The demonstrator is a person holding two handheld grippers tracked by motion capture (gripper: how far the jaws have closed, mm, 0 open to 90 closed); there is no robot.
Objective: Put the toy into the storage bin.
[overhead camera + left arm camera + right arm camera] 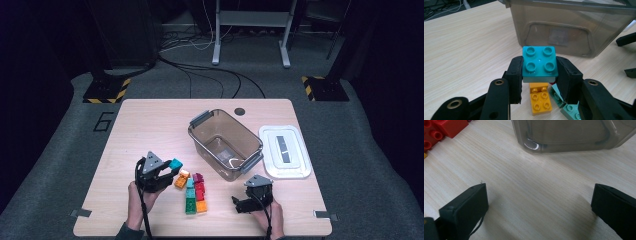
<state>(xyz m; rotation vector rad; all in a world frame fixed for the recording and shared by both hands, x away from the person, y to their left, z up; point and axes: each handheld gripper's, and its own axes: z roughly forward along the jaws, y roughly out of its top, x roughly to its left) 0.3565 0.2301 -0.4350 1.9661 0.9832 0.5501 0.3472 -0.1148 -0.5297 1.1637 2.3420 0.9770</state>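
Both grippers are built in matte black: left gripper [172, 170], right gripper [239, 204]. A grey three-cornered plate [152, 163] is mounted on top of each, with small dark holes at the corners. A black cable [142, 210] is trailed from each rear. Brass-ringed screw holes [499, 82] are set behind the left gripper's rough foam pads [516, 75]. A dark green sleeve cuff [129, 232] is worn behind the left gripper.

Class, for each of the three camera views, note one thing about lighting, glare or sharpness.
High view: the table is lit while the floor around it falls into darkness. Left gripper view: the teal brick is sharp with a small highlight on top; the near tongs look soft. Right gripper view: a bright glint sits on the bin wall, and soft shadows lie under the tongs.
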